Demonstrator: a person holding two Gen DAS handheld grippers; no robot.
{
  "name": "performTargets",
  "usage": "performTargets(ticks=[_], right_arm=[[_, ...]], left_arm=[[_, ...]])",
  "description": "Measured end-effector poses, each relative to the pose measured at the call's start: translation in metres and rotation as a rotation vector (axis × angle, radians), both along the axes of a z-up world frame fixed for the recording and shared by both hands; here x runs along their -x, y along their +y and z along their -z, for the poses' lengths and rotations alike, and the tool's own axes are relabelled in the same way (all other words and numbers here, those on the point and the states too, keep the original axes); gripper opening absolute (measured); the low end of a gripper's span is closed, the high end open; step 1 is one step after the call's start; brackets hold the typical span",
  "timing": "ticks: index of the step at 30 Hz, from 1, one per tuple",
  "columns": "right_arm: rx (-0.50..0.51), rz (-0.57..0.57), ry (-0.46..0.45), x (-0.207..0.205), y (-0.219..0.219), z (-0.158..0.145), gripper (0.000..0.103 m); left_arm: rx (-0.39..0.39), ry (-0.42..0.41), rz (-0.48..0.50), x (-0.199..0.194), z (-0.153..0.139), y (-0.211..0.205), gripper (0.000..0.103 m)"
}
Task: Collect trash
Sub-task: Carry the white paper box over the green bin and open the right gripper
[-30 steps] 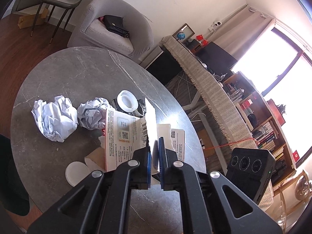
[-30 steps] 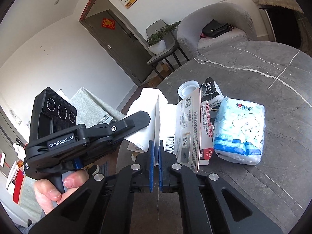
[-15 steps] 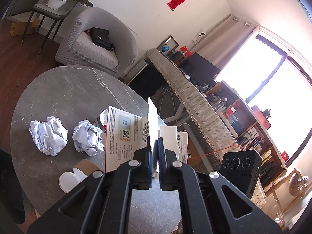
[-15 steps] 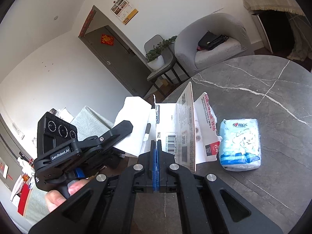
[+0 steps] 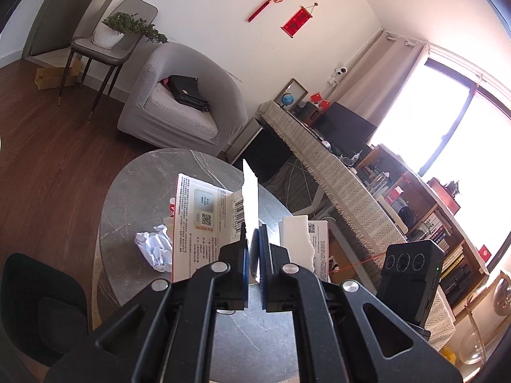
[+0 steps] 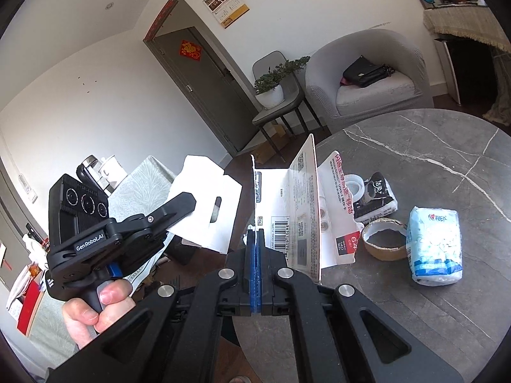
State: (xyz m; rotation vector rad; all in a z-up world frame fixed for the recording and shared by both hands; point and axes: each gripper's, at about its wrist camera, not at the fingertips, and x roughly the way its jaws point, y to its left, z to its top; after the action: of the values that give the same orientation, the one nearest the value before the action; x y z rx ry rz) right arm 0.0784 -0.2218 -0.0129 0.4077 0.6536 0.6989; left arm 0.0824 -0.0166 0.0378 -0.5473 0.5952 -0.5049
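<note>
Both grippers hold one flattened white cardboard package, lifted well above the round grey marble table (image 5: 134, 191). My left gripper (image 5: 253, 252) is shut on a flap of the package (image 5: 204, 223). My right gripper (image 6: 255, 249) is shut on another edge of the package (image 6: 287, 198). The left gripper also shows in the right wrist view (image 6: 179, 204), clamped on a white flap. A crumpled paper ball (image 5: 155, 247) lies on the table below. A tissue pack (image 6: 436, 239), a tape roll (image 6: 385, 237) and a black wrapper (image 6: 378, 199) lie on the table (image 6: 447, 146).
A grey armchair (image 5: 188, 102) with a black bag stands beyond the table. A chair with a potted plant (image 5: 111, 35) is at the far left. A black chair (image 5: 41, 306) is by the table's near edge. Shelves and a long cloth-covered sideboard (image 5: 348, 178) run along the right.
Both grippers have risen with the package, so the table looks smaller and farther below. The right gripper's jaws have closed tighter on the package edge.
</note>
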Motion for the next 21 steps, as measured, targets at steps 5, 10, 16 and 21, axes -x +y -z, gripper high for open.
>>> performTargets(ticks=[5, 10, 16, 21], right_arm=[[0.057, -0.037, -0.013, 0.002, 0.026, -0.003, 0.0], [0.125, -0.066, -0.02, 0.003, 0.054, -0.003, 0.0], [0.158, -0.116, -0.026, 0.002, 0.09, -0.001, 0.0], [0.168, -0.165, -0.035, 0.001, 0.124, -0.001, 0.0]], left_arm=[[-0.128, 0.01, -0.064, 0.011, 0.006, 0.029, 0.006], [-0.294, 0.082, -0.134, 0.014, 0.037, 0.058, 0.006], [-0.387, 0.129, -0.167, 0.02, 0.058, 0.088, 0.006], [-0.409, 0.209, -0.193, 0.022, 0.081, 0.117, 0.006]])
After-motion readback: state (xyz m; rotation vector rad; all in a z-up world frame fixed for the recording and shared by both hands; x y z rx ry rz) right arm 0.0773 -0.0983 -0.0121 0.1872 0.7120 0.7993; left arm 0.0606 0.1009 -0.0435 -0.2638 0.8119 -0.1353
